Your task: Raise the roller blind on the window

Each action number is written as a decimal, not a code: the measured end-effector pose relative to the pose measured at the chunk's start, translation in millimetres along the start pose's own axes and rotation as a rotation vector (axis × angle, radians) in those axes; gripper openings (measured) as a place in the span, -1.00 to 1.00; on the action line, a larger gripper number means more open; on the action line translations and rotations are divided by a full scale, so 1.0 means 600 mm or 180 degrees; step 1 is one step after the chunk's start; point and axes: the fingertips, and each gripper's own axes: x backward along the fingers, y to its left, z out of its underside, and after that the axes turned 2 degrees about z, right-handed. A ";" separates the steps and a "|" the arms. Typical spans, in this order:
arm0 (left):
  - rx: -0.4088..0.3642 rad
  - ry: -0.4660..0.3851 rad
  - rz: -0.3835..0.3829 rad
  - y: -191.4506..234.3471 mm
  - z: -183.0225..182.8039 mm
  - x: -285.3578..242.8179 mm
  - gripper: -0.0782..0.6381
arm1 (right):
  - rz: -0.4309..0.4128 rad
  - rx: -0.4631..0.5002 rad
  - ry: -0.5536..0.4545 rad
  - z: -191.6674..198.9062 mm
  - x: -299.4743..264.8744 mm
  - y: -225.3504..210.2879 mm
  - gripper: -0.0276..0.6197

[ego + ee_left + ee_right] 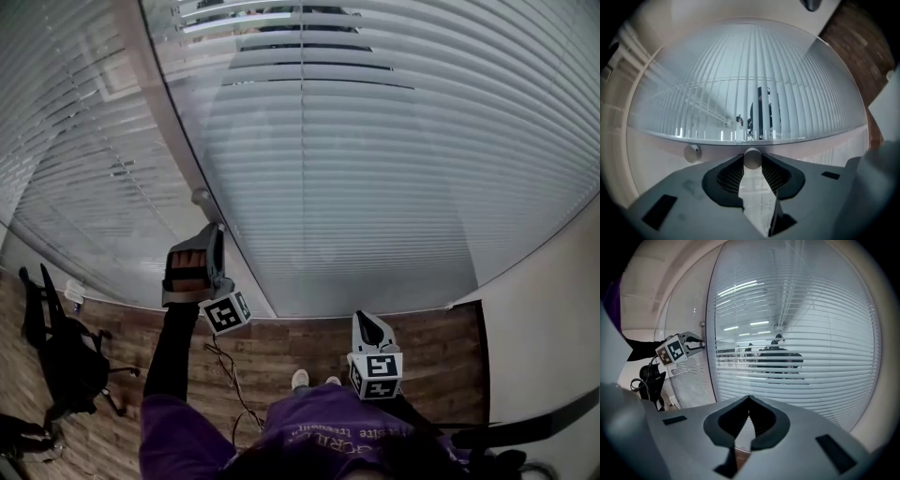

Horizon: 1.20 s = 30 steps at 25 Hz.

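Left claw is clamped on the small frame knob centre-left, blind fully down filling upper right, right claw closed and empty; next likely needs a steady knob twist.

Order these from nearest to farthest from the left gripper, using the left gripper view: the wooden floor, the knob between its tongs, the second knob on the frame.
1. held knob, centre, clamped by the tongs of the left gripper.
2. second knob, just to its left.
3. wooden floor, far off at upper right.
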 end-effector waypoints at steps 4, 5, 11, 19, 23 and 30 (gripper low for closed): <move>-0.0830 0.0001 -0.0096 -0.001 0.000 0.000 -0.46 | -0.0022 0.0015 -0.0009 0.000 -0.001 0.005 -0.92; -0.0957 0.0006 -0.0116 0.000 0.000 0.001 -0.46 | -0.0027 0.0022 -0.0010 -0.001 -0.001 0.007 -0.92; -0.0290 0.0237 -0.0390 -0.002 0.003 0.001 -0.46 | -0.0033 -0.0013 -0.0010 0.001 0.000 0.011 -0.92; 0.2668 0.0280 -0.0208 0.010 0.007 0.005 -0.46 | 0.0014 -0.0044 0.0015 0.004 0.003 0.006 -0.92; 0.3762 0.0155 -0.0052 0.013 0.010 0.000 -0.46 | 0.0042 -0.0058 0.0021 0.006 0.006 0.003 -0.92; 0.4879 -0.0125 0.0161 0.017 0.022 -0.002 -0.46 | 0.0077 -0.0071 0.0021 0.007 0.010 -0.004 -0.92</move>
